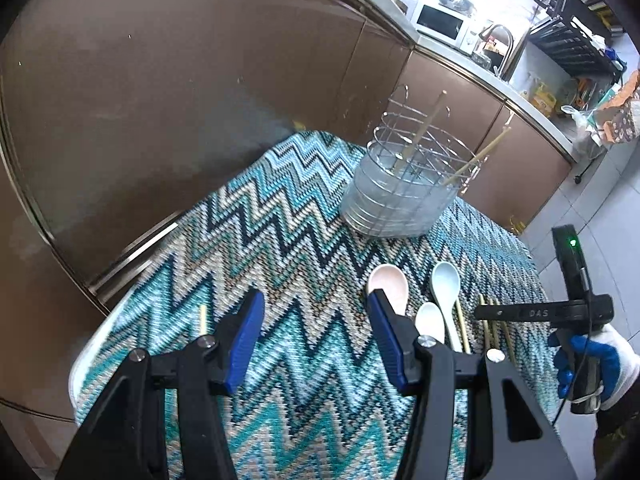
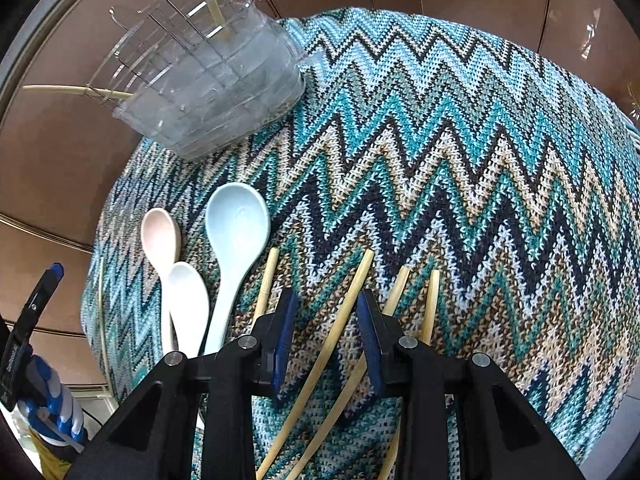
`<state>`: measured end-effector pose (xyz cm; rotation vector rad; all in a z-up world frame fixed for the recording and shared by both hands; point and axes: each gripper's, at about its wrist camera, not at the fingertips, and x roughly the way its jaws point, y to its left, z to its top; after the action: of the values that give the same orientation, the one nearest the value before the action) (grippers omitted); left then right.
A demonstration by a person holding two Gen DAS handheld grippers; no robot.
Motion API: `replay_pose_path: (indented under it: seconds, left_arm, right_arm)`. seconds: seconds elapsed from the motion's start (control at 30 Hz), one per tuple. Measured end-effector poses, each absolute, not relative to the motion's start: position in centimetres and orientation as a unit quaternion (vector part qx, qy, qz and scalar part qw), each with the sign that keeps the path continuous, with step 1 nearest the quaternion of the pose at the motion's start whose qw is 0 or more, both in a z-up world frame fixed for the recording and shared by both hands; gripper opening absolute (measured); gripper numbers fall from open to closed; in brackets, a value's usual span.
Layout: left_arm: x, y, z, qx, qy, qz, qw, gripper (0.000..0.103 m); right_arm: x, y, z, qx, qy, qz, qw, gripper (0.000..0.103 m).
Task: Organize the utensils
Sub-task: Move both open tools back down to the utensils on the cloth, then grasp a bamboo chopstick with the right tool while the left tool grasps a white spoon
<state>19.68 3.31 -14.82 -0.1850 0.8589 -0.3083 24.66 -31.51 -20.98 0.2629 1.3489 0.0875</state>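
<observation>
Right wrist view: pale bamboo chopsticks (image 2: 352, 312) lie loose on the zigzag teal, navy and cream knitted cloth (image 2: 480, 160) covering the counter, one of them running up between the blue pads of the right gripper (image 2: 326, 300), whose jaws stand partly open around it, pads not visibly pressing it. Just left of the chopsticks lie three ceramic soup spoons side by side: light blue spoon (image 2: 234, 232), white spoon (image 2: 188, 300), pink spoon (image 2: 160, 236), bowls pointing away from the camera. Further back at the cloth's edge stands a round wire utensil holder in a clear plastic base (image 2: 216, 96), two chopsticks already leaning in it. Left wrist view: left gripper (image 1: 316, 304) hangs above bare cloth, jaws about half open with nothing between them; its right finger overlaps the pink spoon (image 1: 390, 278). One single chopstick (image 1: 203, 318) lies just left of that gripper. Gloved right hand (image 1: 596, 368), white with blue, grips its handle at right. Brown cabinet doors (image 1: 160, 100) behind.
</observation>
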Motion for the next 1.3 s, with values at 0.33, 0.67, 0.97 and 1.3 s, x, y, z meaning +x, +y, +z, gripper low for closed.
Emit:
replay_pose_path:
  seconds: [0.33,0.67,0.97,1.3]
  left_arm:
    - [22.8,-0.1,-17.3,-0.141,0.482,-0.212,0.838,0.052]
    - [28.1,-1.9,-20.1,-0.13,0.523,-0.202,0.817,0.046]
    - [29.4,-4.0,-22.1,-0.103,0.548,-0.225,0.799,0.018]
    - [29.8,-4.3,-22.0,-0.111,0.547,-0.232,0.796,0.006]
  right_arm:
    - [25.0,-32.3,-21.6,0.12,0.628,0.048,0.768,0.017]
    - [25.1,-33.7,-21.6,0.133,0.627,0.07,0.764,0.016]
    - [26.2,-33.5,-21.9,0.131,0.629,0.072,0.762,0.014]
    - [26.4,-33.0,-22.0,0.136,0.622,0.065,0.768,0.01]
